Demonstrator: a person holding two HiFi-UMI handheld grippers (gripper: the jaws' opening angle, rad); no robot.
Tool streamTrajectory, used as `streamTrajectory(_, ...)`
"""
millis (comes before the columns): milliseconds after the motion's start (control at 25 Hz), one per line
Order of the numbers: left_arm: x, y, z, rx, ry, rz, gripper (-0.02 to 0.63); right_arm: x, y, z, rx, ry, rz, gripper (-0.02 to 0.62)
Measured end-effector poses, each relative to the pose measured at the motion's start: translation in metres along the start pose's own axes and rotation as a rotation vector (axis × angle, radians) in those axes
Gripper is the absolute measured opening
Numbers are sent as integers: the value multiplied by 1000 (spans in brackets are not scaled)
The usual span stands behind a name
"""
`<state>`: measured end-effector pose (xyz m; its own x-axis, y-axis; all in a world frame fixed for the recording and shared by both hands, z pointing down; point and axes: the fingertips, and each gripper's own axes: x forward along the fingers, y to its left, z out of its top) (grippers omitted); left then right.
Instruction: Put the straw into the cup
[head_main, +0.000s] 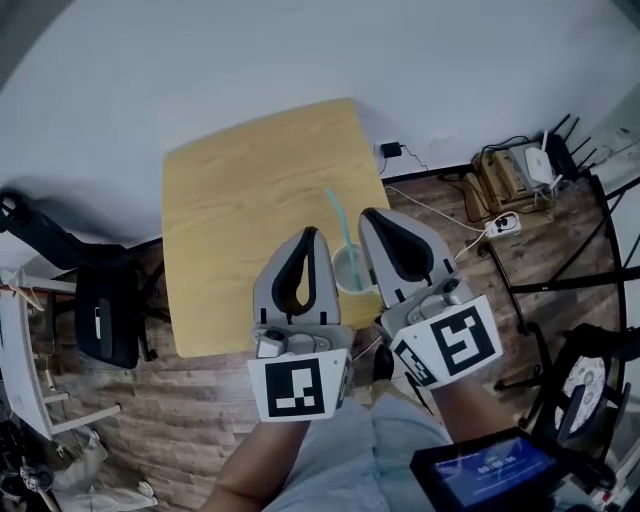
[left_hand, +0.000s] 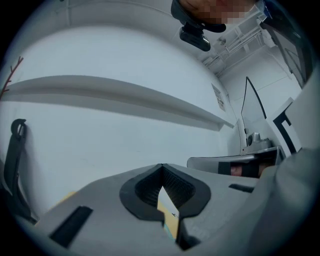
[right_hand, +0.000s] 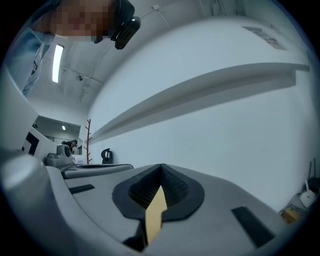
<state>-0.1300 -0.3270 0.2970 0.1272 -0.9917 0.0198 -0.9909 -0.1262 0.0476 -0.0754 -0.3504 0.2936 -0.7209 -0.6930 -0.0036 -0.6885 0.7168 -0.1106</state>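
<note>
On the light wooden table (head_main: 240, 200), close to its near right corner, stands a clear plastic cup (head_main: 349, 270). A teal straw (head_main: 336, 215) stands in it and leans away from me. My left gripper (head_main: 311, 234) hangs just left of the cup and my right gripper (head_main: 368, 214) just right of it, both above the table. Each is shut with nothing between its jaws. In the left gripper view the left gripper (left_hand: 162, 167) faces a white wall, as does the right gripper (right_hand: 161, 167) in its own view. A sliver of table shows through each closed pair.
A black chair (head_main: 105, 318) stands left of the table and a white rack (head_main: 22, 355) at the far left. Cables, a power strip (head_main: 503, 224) and a router (head_main: 538, 165) lie on the wooden floor to the right. A lit screen (head_main: 485, 470) sits at bottom right.
</note>
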Motion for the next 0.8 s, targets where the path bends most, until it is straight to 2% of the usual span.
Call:
streamTrajectory(320,-25,-29,68,62,-142,-5,-2,-34,14,66,-103,-122,5,-2)
streamTrajectory(560,-40,-48,91,76,-194,-9,-2,-54,25,88,-162,-155,14,-2)
streamTrajectory(800,-50,-57,97,120,-223,-8,-2,-65,27,94,-161,-172,19,-2)
